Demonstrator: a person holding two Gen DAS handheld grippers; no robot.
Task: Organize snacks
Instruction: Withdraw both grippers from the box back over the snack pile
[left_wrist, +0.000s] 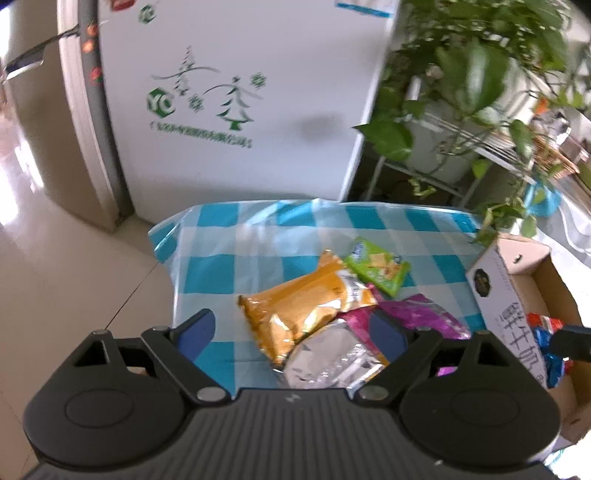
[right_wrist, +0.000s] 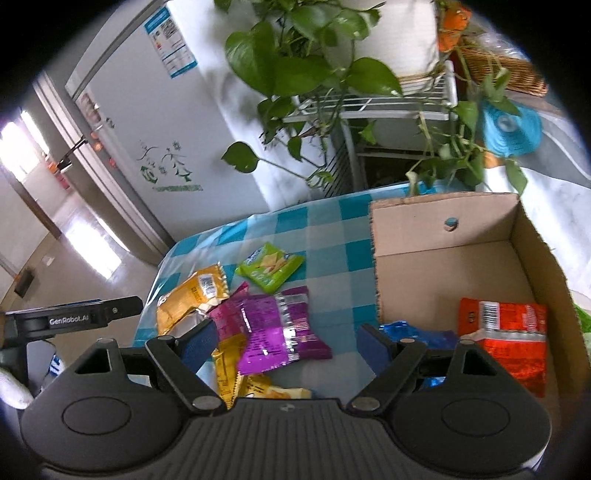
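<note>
Both claws spread wide and empty, left gripper (left_wrist: 291, 332) and right gripper (right_wrist: 288, 343) above the snack pile beside the cardboard box (right_wrist: 443, 229): one green packet (right_wrist: 269, 267), one purple packet (right_wrist: 277, 325), one red packet (right_wrist: 506, 332) inside the box.

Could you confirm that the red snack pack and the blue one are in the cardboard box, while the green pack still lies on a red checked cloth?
Not quite: the cloth is blue checked, not red, as the right wrist view shows. The rest holds: the red pack and blue pack are in the box, and the green pack lies on the cloth.
</note>
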